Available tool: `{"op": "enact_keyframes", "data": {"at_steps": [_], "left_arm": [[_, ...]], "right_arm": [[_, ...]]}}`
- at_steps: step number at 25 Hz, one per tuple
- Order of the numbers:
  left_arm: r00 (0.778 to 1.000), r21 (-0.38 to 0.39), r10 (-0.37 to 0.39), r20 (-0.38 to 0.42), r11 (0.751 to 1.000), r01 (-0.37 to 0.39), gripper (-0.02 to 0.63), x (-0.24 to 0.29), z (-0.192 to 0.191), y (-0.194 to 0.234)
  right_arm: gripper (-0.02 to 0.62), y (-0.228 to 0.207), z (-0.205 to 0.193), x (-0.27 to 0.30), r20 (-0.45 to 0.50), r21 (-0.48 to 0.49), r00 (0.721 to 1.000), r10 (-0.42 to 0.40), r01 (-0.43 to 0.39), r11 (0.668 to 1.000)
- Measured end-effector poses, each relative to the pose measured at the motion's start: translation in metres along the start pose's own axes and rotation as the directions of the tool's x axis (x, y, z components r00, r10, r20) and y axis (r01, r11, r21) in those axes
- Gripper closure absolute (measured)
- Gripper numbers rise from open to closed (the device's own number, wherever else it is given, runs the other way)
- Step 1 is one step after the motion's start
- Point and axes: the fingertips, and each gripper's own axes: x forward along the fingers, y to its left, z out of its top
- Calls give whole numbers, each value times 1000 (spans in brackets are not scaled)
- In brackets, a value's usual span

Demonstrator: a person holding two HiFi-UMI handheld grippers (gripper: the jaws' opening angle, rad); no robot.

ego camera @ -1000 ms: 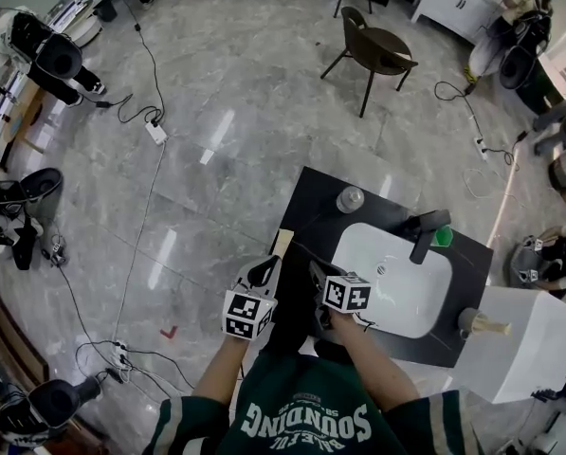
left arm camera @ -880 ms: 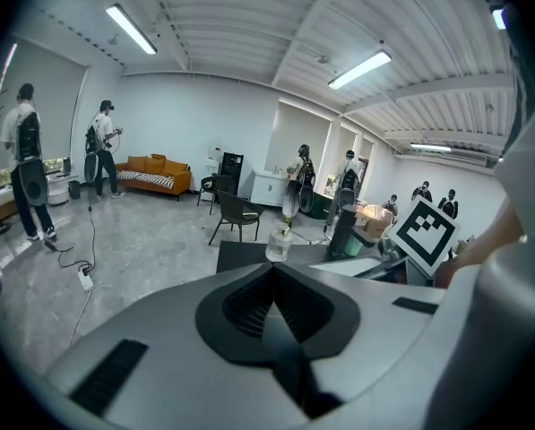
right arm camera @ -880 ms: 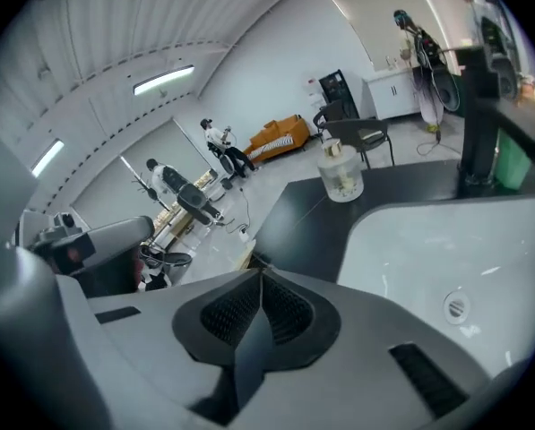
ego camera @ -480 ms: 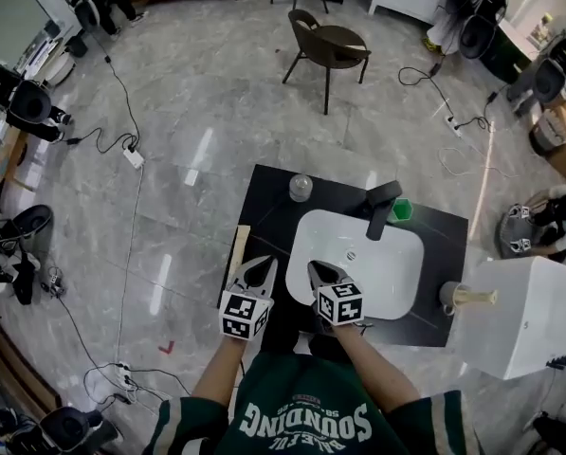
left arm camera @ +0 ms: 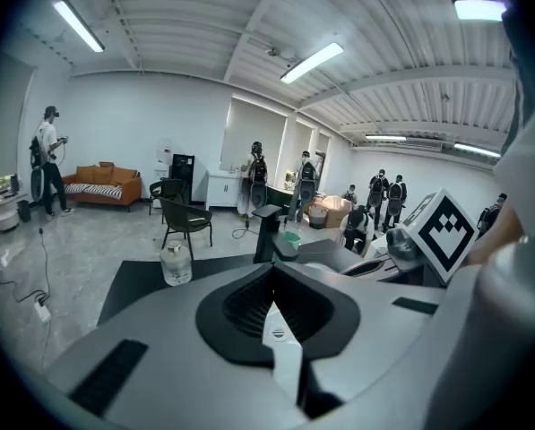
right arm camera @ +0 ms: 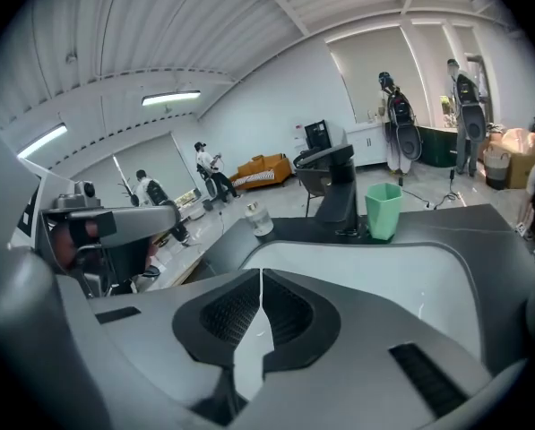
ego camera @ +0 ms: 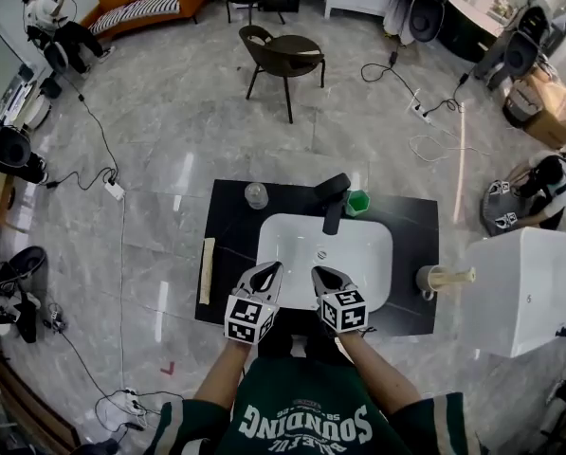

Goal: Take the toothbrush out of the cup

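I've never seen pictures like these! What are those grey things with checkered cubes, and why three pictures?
They are tools a person holds: a left hand-held gripper and a right hand-held gripper. One picture comes from a camera on the person's head, looking down; the other two from cameras riding on each gripper. Below is a black counter with a white sink, a black tap, a green cup and a clear jar. Both grippers are closed and hold nothing.

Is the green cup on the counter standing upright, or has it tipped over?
Upright. The green cup stands on its base beside the black faucet, with its open mouth facing up.
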Motion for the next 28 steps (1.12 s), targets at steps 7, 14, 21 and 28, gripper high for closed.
{"op": "enact_keyframes", "data": {"at_steps": [7, 14, 21, 28], "left_arm": [[998, 43, -67, -8, 997, 68, 595, 29, 12, -42], [990, 78, -139, -21, 987, 140, 595, 56, 22, -82], [978, 113, -204, -37, 972, 207, 595, 80, 29, -120], [961, 133, -270, -51, 952, 275, 595, 99, 34, -164]], "right_arm": [[551, -35, 1, -35, 44, 24, 998, -45, 44, 999], [551, -59, 21, -78, 128, -35, 988, -82, 87, 996], [549, -87, 31, -124, 227, -63, 963, -148, 167, 984], [546, -152, 32, -196, 304, 36, 904, -302, 306, 951]]}}
